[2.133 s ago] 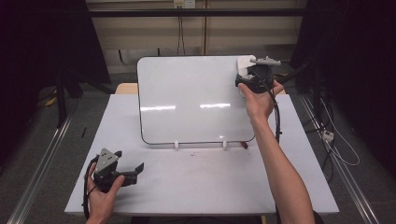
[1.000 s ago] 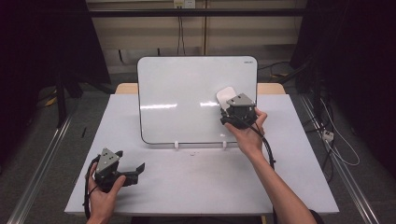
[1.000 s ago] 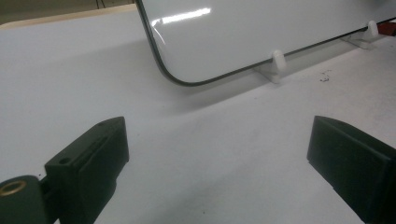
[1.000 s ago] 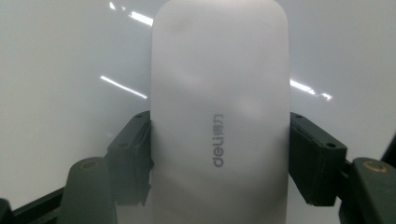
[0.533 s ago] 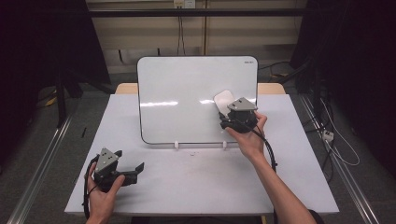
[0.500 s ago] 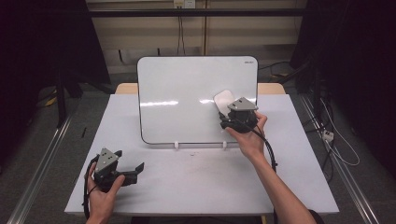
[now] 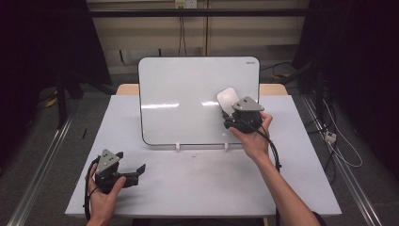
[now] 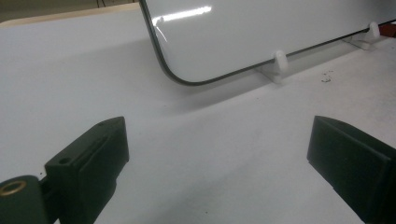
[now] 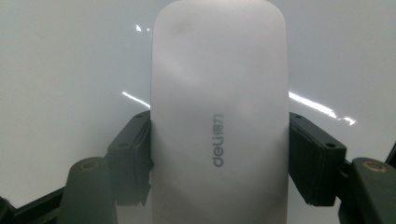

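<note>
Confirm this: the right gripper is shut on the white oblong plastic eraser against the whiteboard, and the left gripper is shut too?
Not quite. The left gripper is open, its jaws wide apart over the white table in the left gripper view. The right gripper is indeed shut on the white oblong plastic eraser against the whiteboard.

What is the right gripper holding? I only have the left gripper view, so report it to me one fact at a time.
Observer: The right gripper is shut on a white eraser marked "deli".
Operator: Tell me where it is on the board.
Observer: In the high view it is in front of the whiteboard's right half, about mid-height. I cannot tell whether it touches.
Operator: Give me the left gripper's place.
Observer: The left gripper, jaws open, is low at the white table's front left corner, well apart from the eraser.
</note>
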Motion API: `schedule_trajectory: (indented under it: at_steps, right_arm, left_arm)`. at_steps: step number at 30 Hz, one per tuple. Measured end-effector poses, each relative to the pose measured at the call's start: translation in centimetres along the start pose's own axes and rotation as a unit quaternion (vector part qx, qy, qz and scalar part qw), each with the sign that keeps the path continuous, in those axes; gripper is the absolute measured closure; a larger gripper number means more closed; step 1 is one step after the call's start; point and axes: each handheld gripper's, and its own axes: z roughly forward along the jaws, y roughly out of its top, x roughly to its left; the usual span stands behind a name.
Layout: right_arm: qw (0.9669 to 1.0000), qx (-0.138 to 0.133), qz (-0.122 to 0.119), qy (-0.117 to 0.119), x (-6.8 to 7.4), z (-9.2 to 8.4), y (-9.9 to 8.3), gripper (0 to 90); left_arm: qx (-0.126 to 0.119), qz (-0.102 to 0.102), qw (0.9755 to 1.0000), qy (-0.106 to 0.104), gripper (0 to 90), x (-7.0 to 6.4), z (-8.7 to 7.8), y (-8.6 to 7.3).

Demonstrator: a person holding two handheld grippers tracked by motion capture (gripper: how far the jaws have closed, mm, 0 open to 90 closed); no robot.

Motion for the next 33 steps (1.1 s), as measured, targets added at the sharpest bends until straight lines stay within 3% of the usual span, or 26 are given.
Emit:
schedule_trajectory:
  at_steps: [25, 33]
  right_arm:
    - [0.9997, -0.010, -0.011, 0.021, 0.2, -1.2, -0.9, 31.5]
    - [0.9997, -0.014, -0.012, 0.015, -0.1, -2.1, -1.5, 31.4]
  left_arm:
    - [-0.007, 0.000, 1.0000, 0.006, 5.5, 0.2, -0.5, 0.0]
    - [-0.005, -0.006, 0.9999, 0.008, 5.5, 0.4, -0.5, -0.1]
